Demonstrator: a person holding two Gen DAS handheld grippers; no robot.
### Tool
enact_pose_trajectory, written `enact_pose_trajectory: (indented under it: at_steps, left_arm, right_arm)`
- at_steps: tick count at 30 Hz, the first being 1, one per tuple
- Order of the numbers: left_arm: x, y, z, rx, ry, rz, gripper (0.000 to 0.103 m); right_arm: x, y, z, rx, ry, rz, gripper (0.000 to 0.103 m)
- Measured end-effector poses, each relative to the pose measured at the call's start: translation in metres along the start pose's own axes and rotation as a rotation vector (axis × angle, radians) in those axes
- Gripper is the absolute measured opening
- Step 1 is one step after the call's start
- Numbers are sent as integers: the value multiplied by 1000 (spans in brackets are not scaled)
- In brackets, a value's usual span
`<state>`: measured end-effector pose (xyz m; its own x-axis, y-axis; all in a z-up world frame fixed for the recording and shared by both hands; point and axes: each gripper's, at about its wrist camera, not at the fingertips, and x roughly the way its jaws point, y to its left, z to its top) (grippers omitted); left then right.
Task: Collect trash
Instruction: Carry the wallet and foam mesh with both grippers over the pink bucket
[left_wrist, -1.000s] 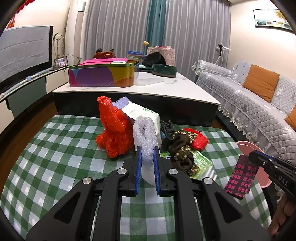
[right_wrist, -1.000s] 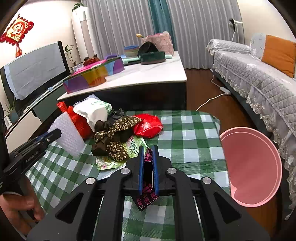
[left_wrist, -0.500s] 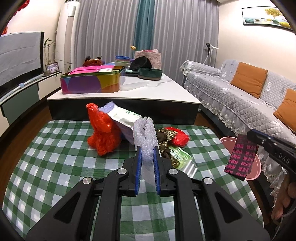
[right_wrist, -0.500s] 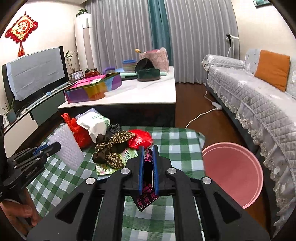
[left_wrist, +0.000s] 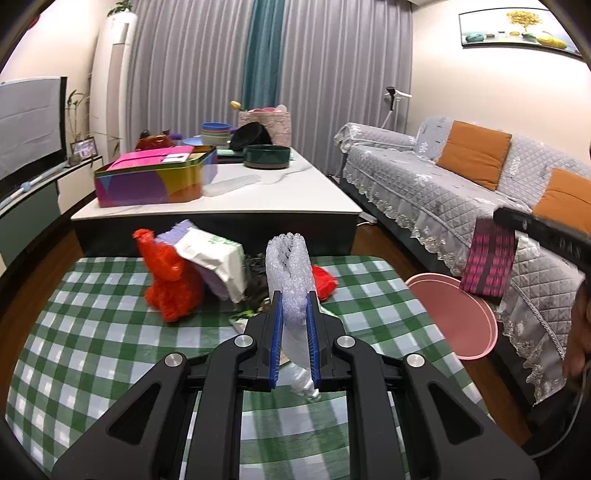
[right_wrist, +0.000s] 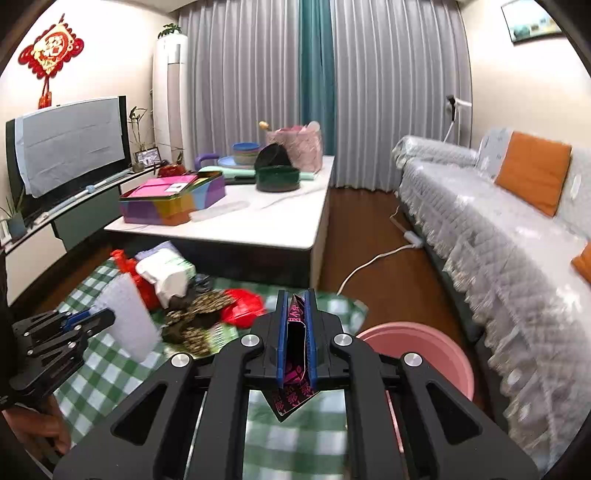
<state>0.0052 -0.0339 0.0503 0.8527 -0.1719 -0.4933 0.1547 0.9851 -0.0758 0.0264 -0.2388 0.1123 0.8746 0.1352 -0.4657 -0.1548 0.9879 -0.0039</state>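
Clear bubble wrap (left_wrist: 288, 273) is clamped between the blue pads (left_wrist: 276, 332) of the left gripper (left_wrist: 293, 306), standing upright above the jaws with a crumpled tail hanging below them. It is held clear of the green checked cloth (left_wrist: 92, 332). From the right wrist view the same wrap (right_wrist: 127, 317) shows as a pale sheet projecting from the left gripper (right_wrist: 107, 319), with a hand (right_wrist: 33, 432) gripping the handle below.

Black and pink wrapper (right_wrist: 293, 354) is pinched tight in the right gripper (right_wrist: 295, 306), its lower corner hanging under the jaws. In the left wrist view that wrapper (left_wrist: 487, 258) hangs from the tip of the right gripper (left_wrist: 498, 216), above the far rim of the pink bin (left_wrist: 461, 325).

The bin (right_wrist: 436, 354) stands on the wood floor just beside the right edge of the cloth, between the cloth and the sofa (left_wrist: 461, 199).

Remaining trash lies in a cluster at the far side of the cloth: an orange-red bag (left_wrist: 168, 280), a white pack with green print (left_wrist: 218, 258) leaning on it with lilac material beneath, a dark patterned fabric (right_wrist: 199, 314), a red bag (right_wrist: 242, 310) and a green packet (right_wrist: 218, 336), lying close together or overlapping.

Behind the cloth stands a low white-topped table (left_wrist: 258, 199) carrying a multicoloured tin (left_wrist: 155, 181), a dark green bowl (left_wrist: 267, 157), stacked bowls and a pink basket (left_wrist: 264, 123). A covered screen (right_wrist: 74, 144) stands at the left wall
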Motion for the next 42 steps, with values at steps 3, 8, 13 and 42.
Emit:
enact_pose_trajectory:
  at_steps: [3, 8, 13, 42]
  left_arm:
    - [2, -11, 3, 12, 0, -15, 12]
    - [12, -34, 9, 39, 11, -52, 12]
    - [28, -62, 16, 70, 24, -93, 12]
    - [151, -197, 28, 192, 100, -304, 12]
  right_arm:
    - [-1, -21, 9, -6, -27, -32, 9]
    - [3, -59, 7, 28, -74, -99, 9]
    - [18, -88, 3, 68, -68, -135, 9]
    - [70, -165, -27, 139, 30, -273, 10]
